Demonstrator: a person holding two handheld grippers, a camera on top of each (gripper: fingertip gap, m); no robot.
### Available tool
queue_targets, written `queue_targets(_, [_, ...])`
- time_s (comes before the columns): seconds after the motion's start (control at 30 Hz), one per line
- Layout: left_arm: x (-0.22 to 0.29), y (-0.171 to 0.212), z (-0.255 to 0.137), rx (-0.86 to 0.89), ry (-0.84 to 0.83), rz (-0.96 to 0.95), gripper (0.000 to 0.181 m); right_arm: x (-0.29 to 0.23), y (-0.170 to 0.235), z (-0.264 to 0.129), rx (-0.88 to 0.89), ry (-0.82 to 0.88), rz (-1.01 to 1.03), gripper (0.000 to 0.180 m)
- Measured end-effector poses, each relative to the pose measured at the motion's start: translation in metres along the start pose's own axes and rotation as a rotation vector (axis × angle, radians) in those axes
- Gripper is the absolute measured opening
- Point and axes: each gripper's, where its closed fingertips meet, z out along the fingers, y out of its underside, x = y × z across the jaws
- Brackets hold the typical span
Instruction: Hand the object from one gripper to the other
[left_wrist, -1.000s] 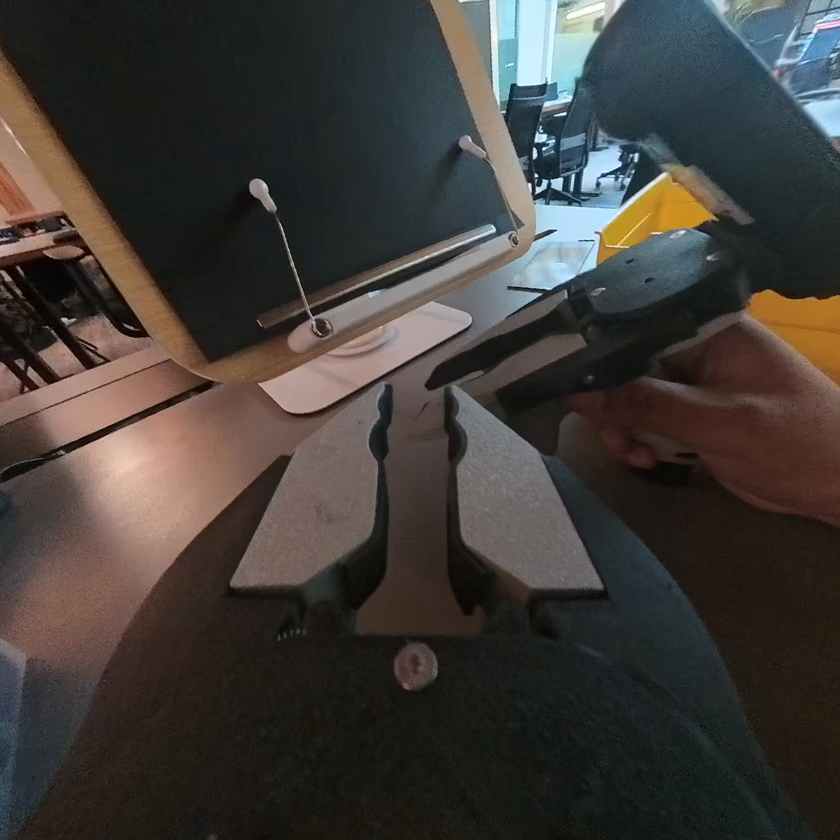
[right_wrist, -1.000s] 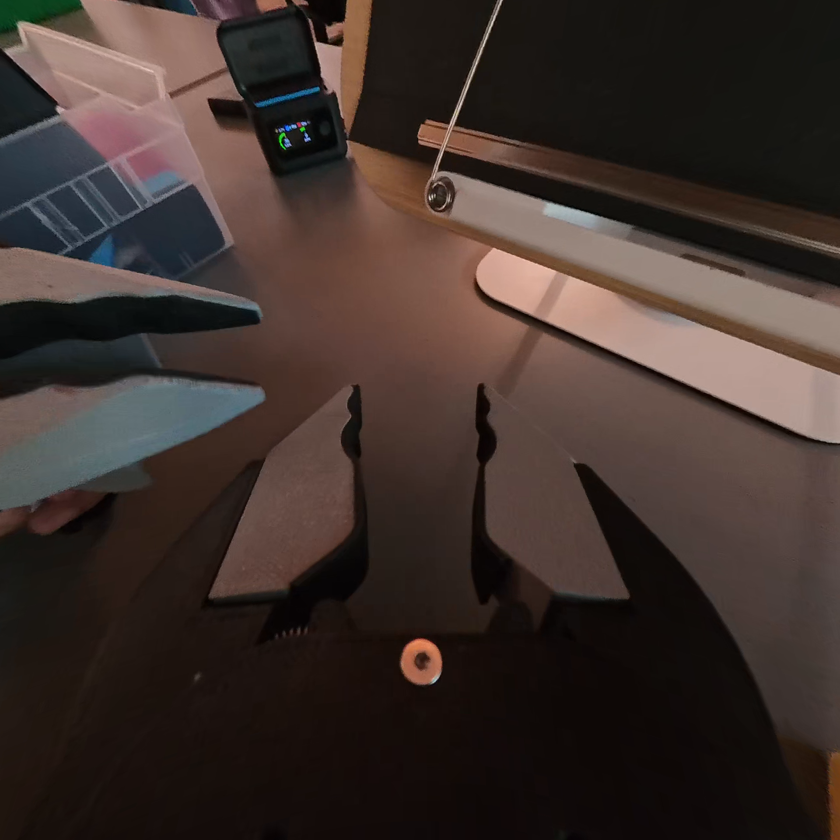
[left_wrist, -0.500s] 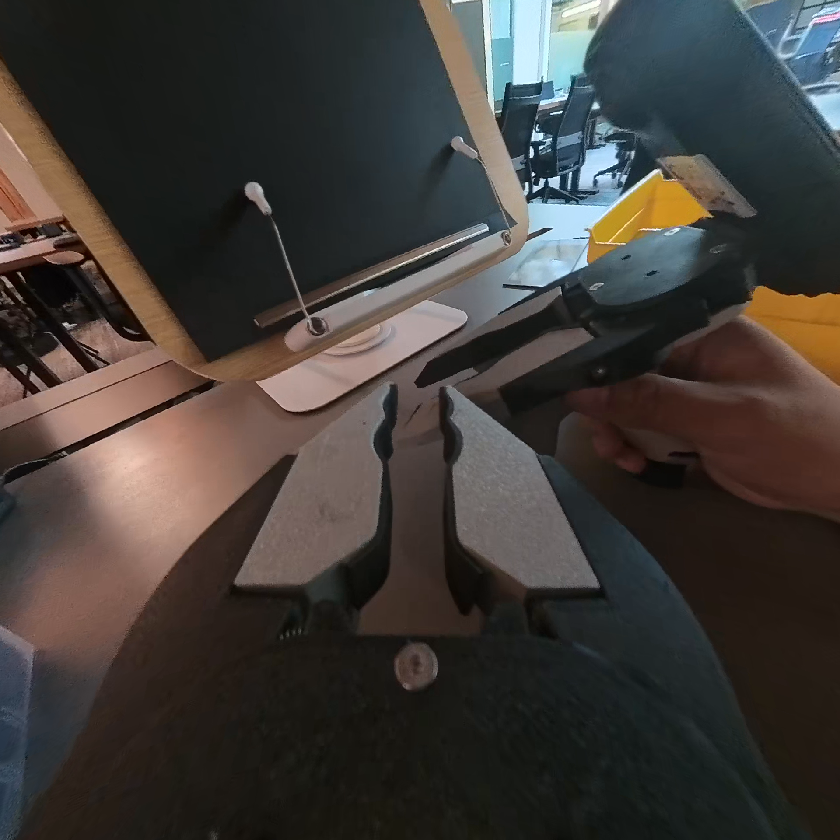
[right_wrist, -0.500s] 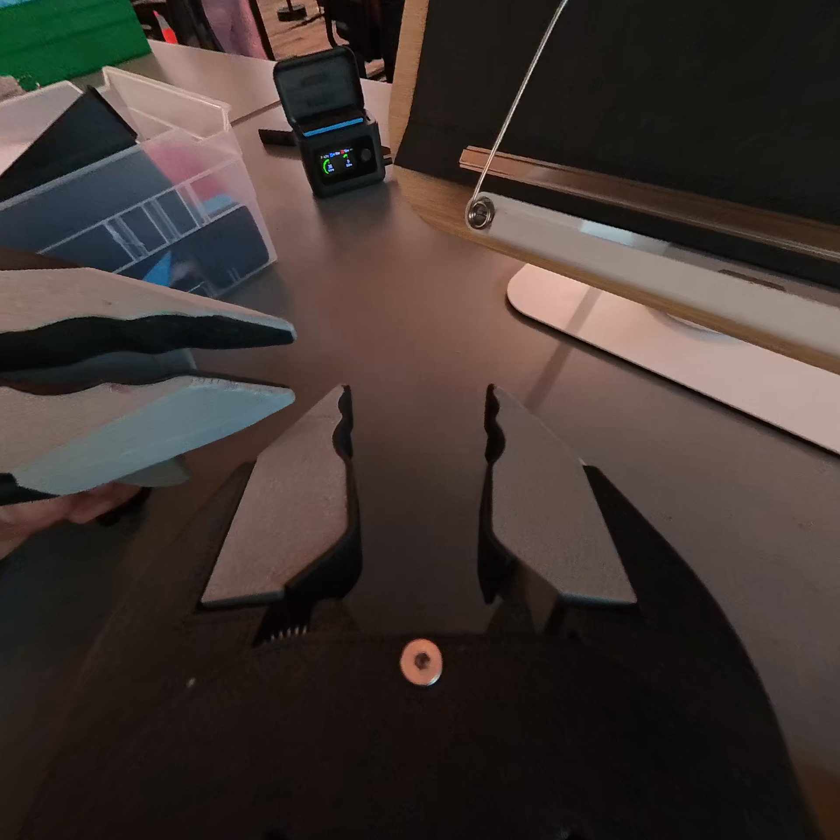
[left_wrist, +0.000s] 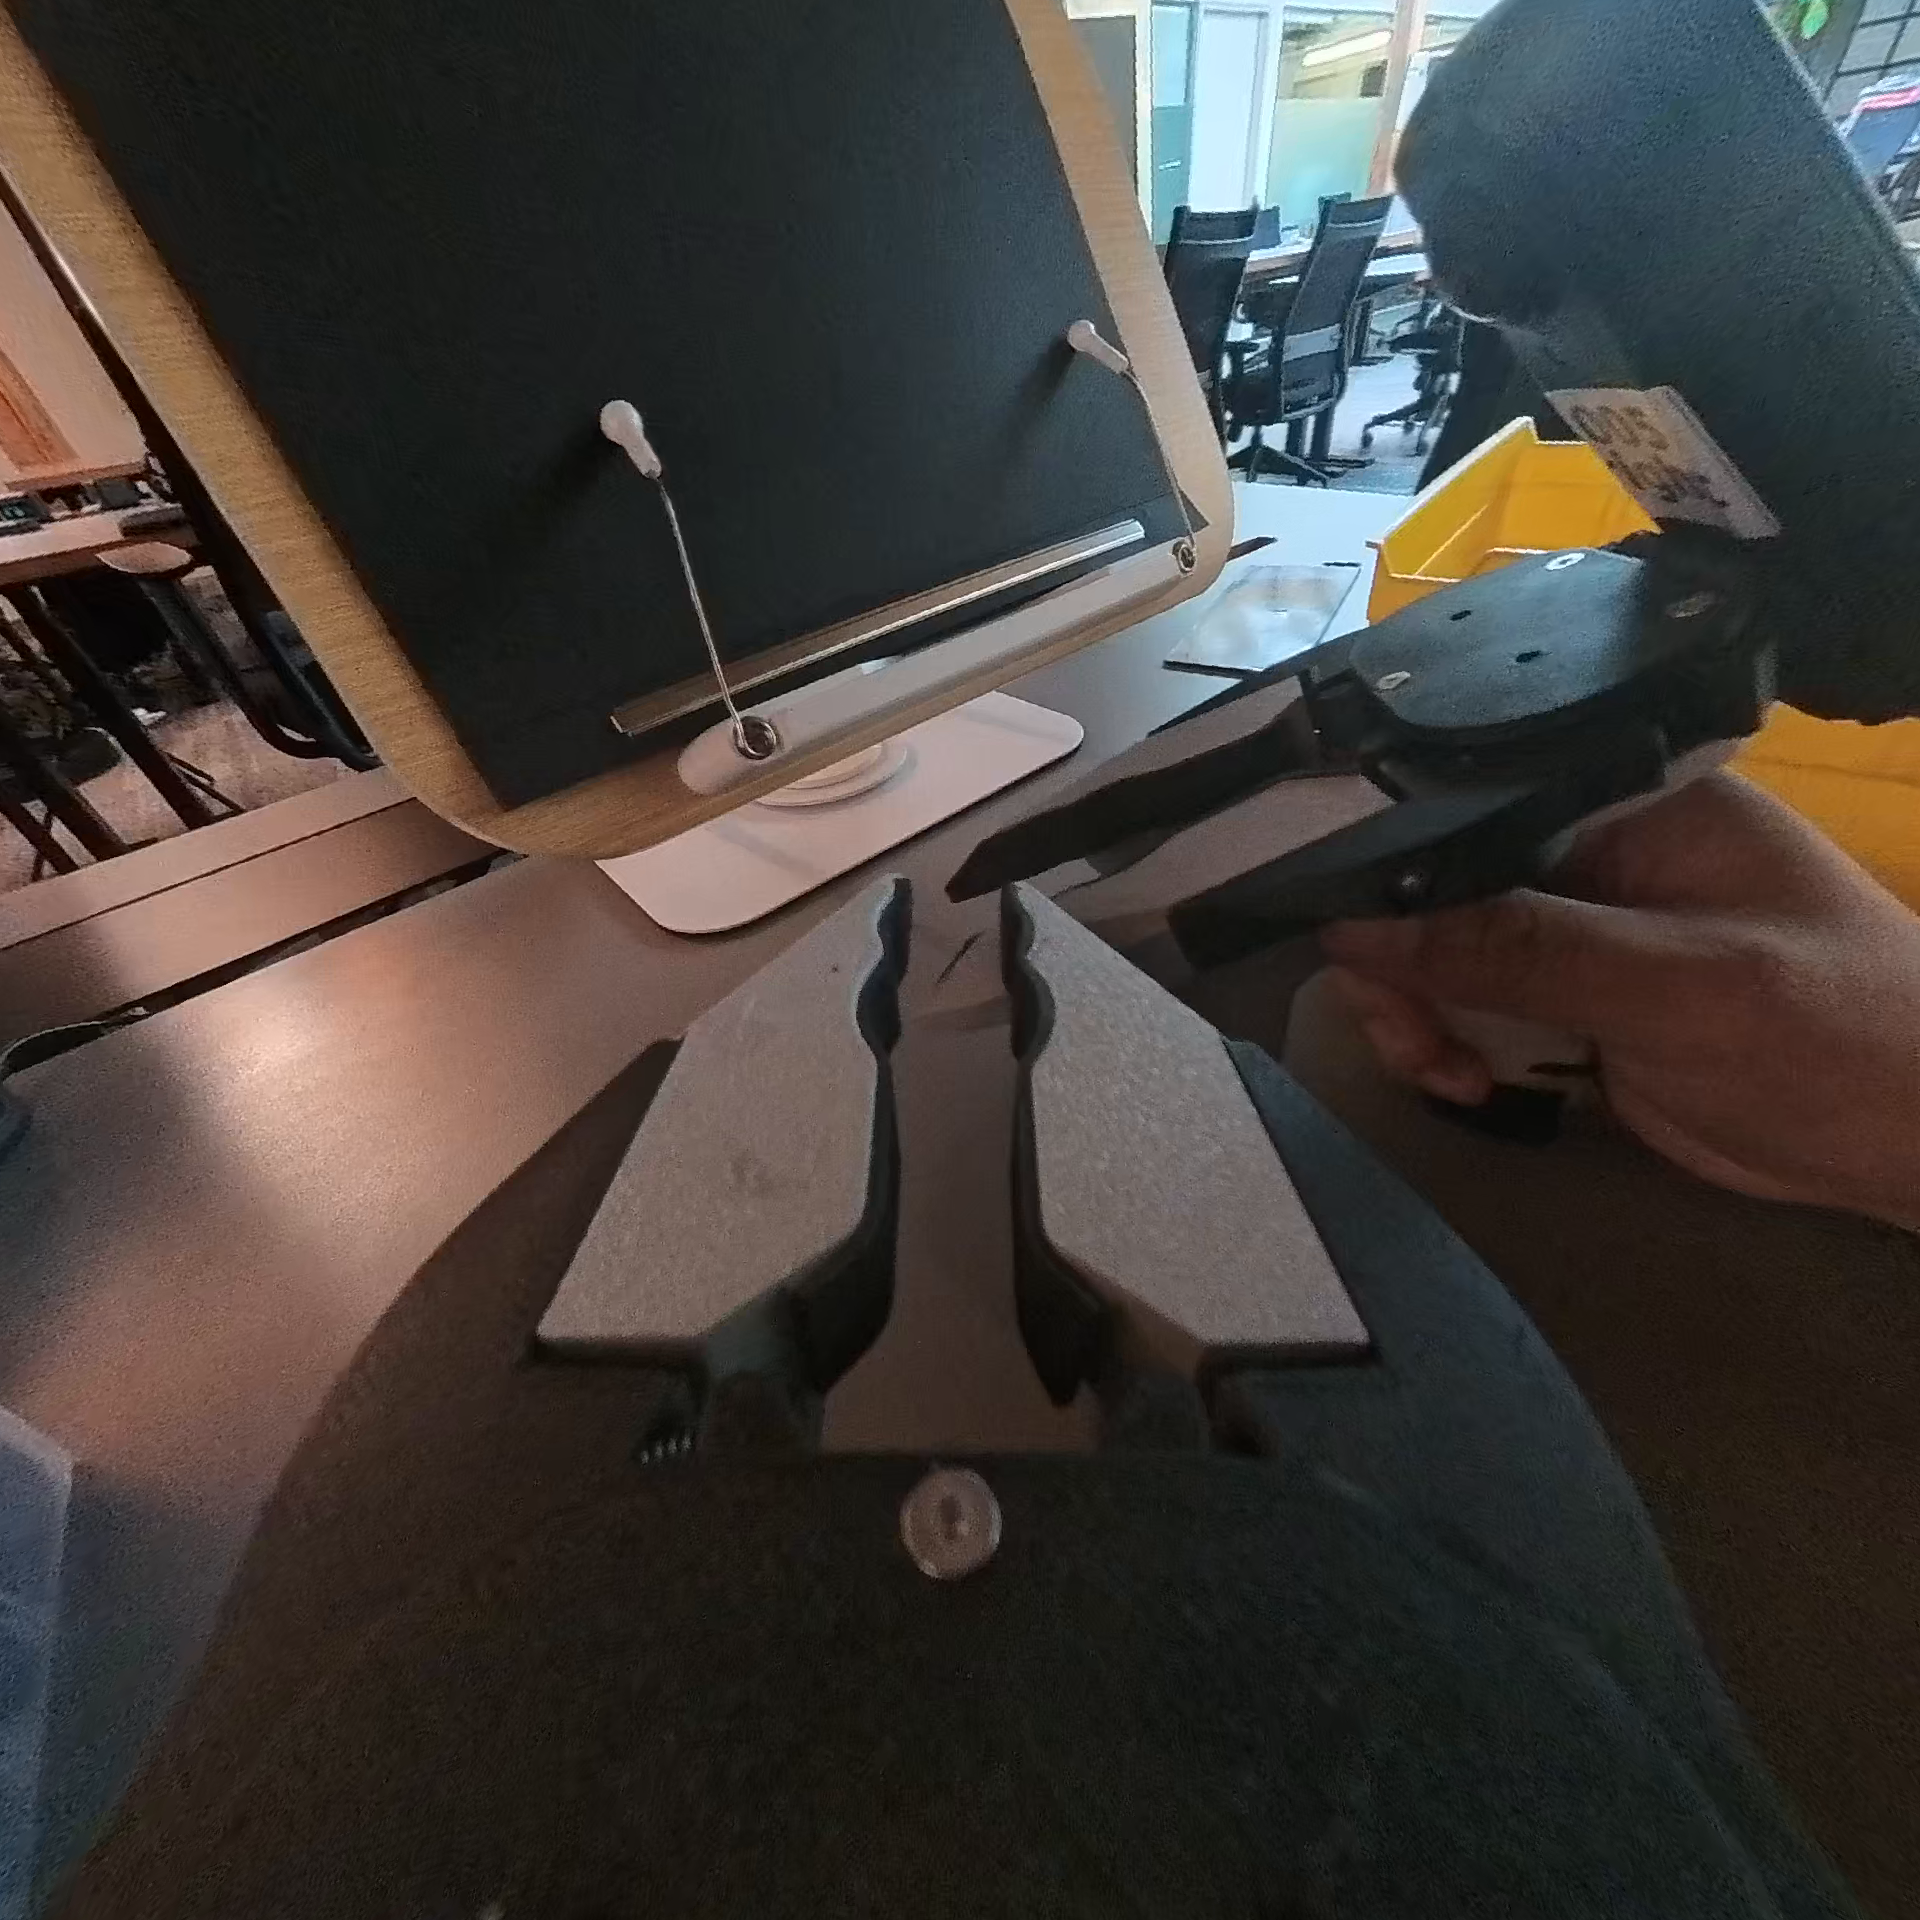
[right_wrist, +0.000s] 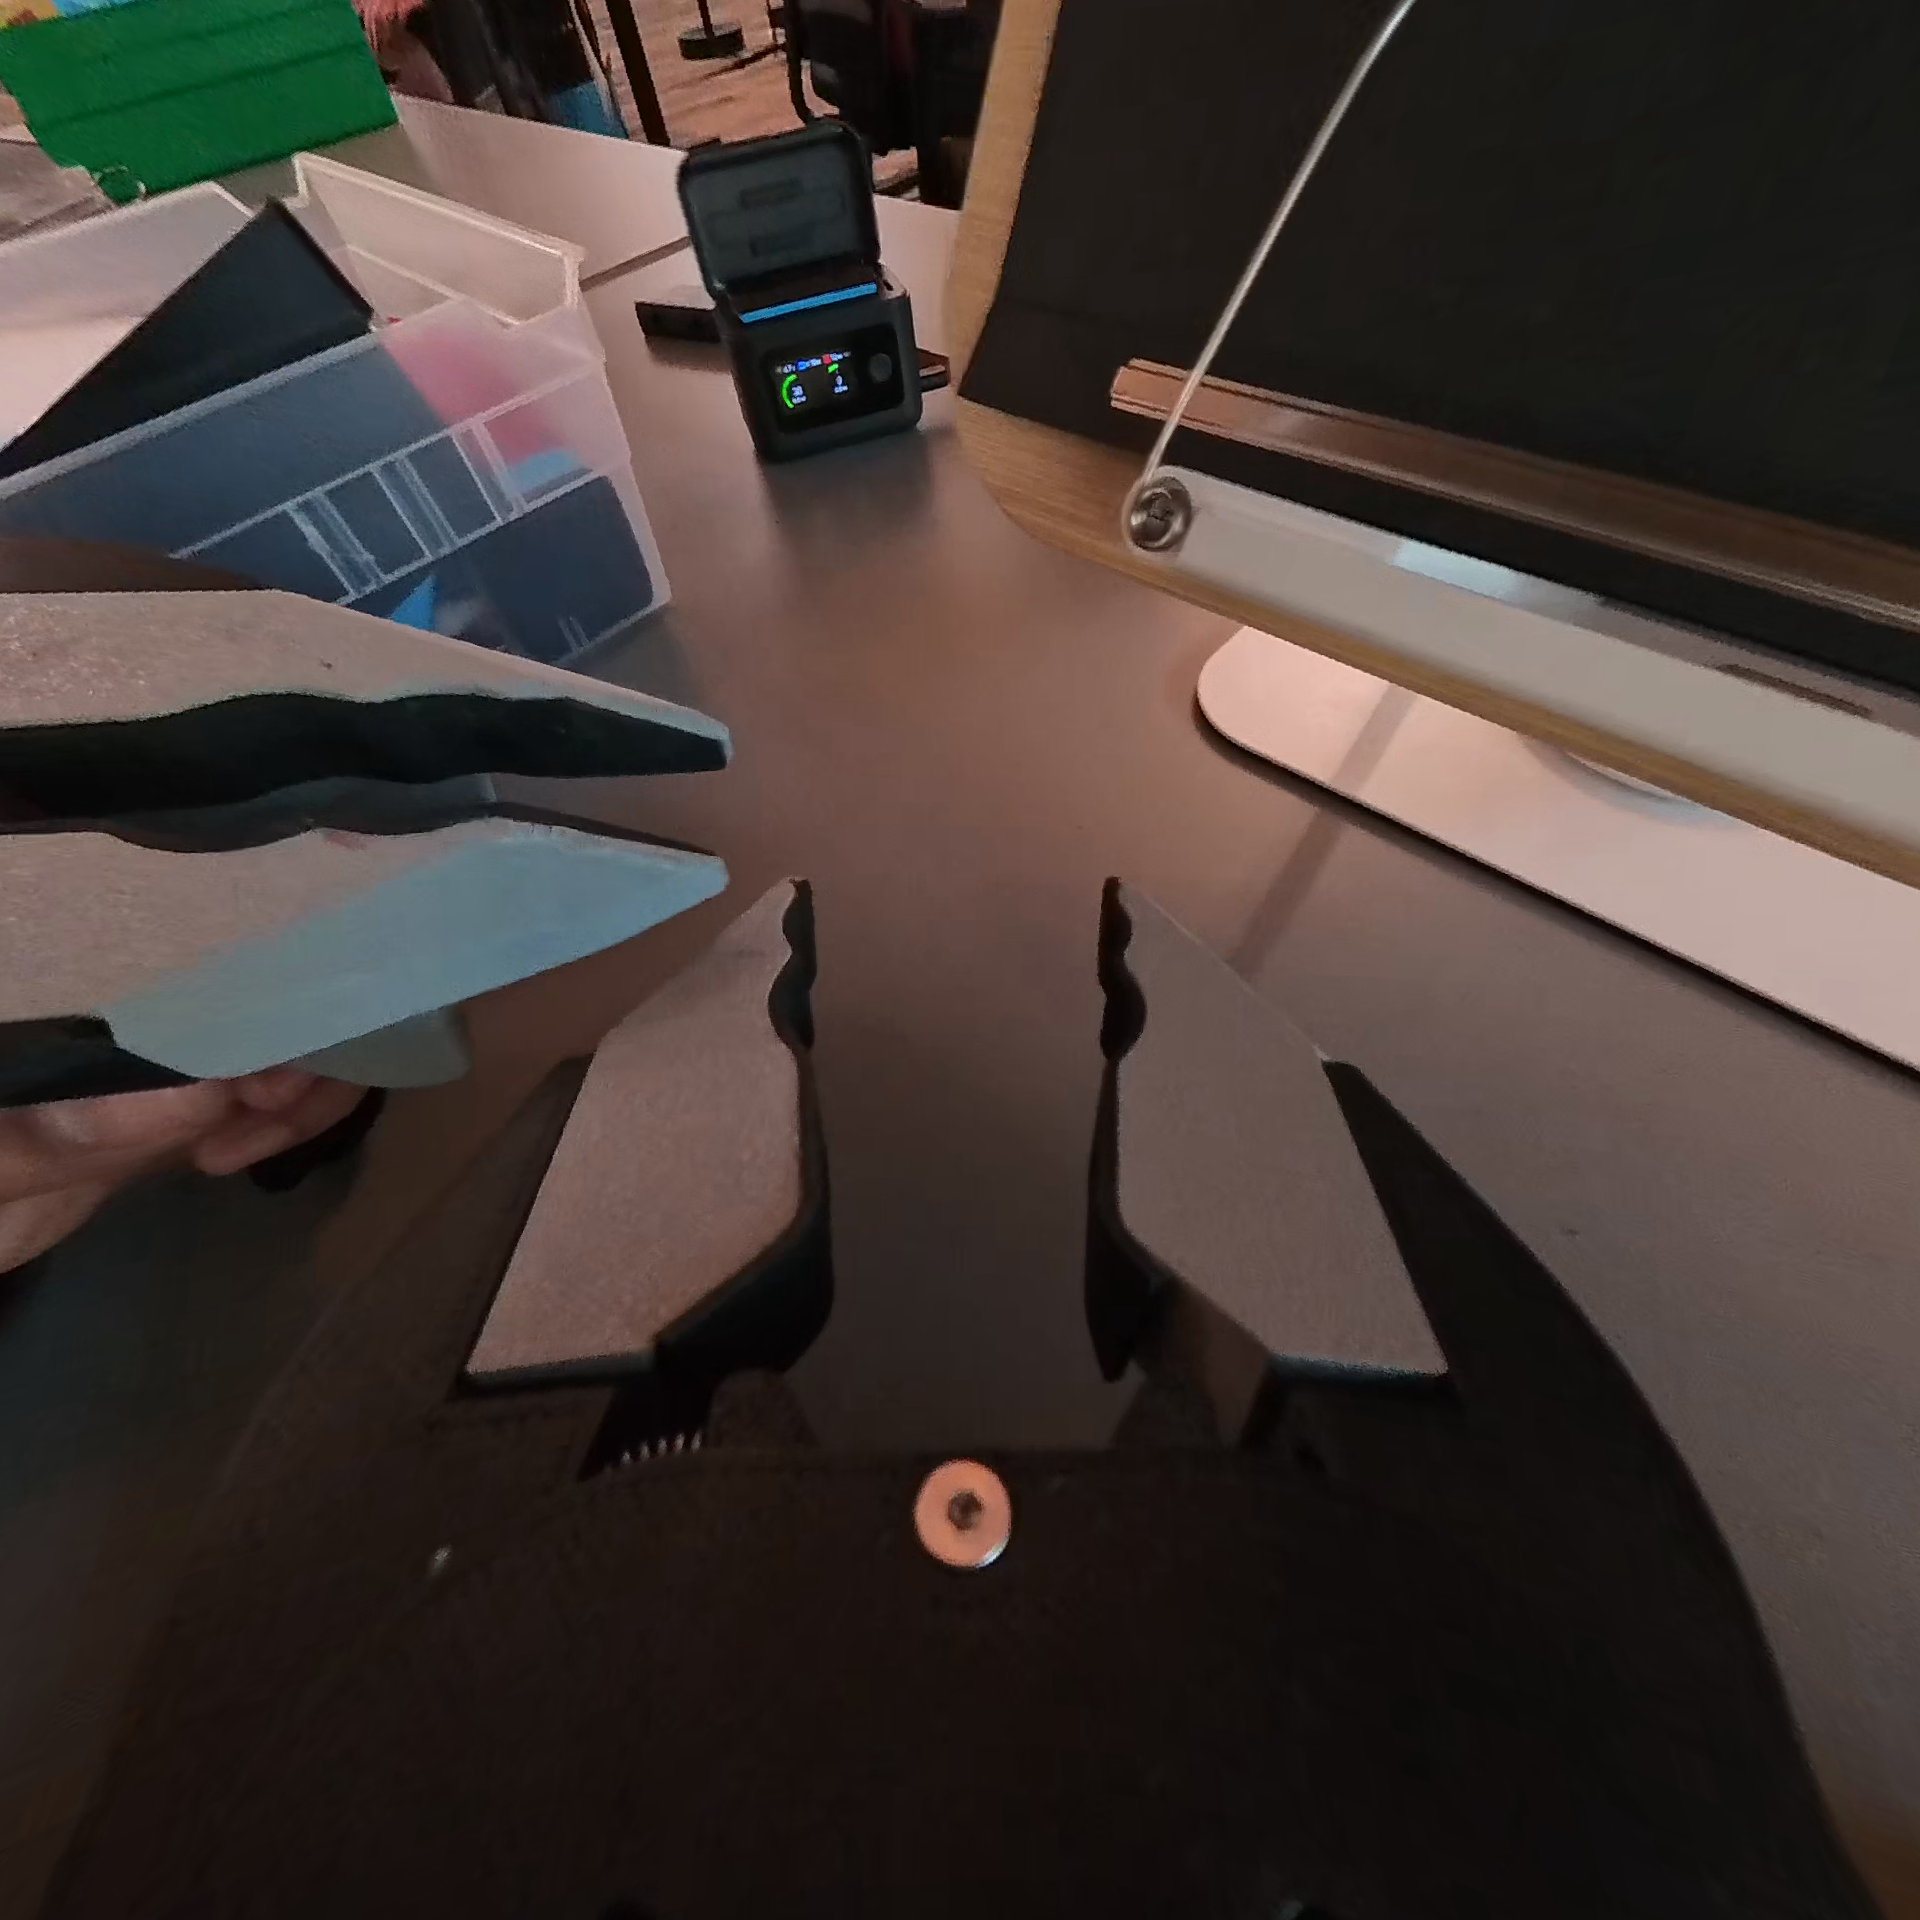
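Closer now than a second ago, my left gripper (right_wrist: 727, 810) pokes in from the left of the right wrist view, its tips just beside the left finger of my right gripper (right_wrist: 954, 904). The small black device with a lit screen (right_wrist: 821, 384) has slid down and to the right in that view.

In the left wrist view, the left gripper (left_wrist: 951, 914) has its fingers a narrow gap apart, a little narrower than before, with only the dark table (left_wrist: 260, 1091) showing between them. The right gripper (left_wrist: 1060, 883) comes in from the right, held by a hand (left_wrist: 1662, 987), and its dark upper tip sits just ahead of my left fingertips. Its fingers are spread wide, released, gripping nothing.

I cannot tell where the object to hand over is; neither view shows it between the fingers.

Straight ahead stands a wood-edged book stand (left_wrist: 623, 364), tilted back on a white base, with two wire page holders. A yellow bin (left_wrist: 1507, 520) sits behind the right gripper. Off to the left in the right wrist view, a clear plastic box (right_wrist: 499, 416) rests on the table, with a green box (right_wrist: 187, 94) farther back.
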Motion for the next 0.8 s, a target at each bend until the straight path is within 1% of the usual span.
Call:
queue_targets(0.43, [-0.013, 0.001, -0.006, 0.002, -0.025, -0.032, 0.012, -0.003, -0.004, 0.003, 0.017, 0.005, -0.011, 0.05])
queue_targets(0.8, [-0.003, 0.003, -0.001, -0.019, -0.019, 0.025, 0.012, -0.008, -0.003, 0.003, 0.015, -0.014, -0.022, 0.05])
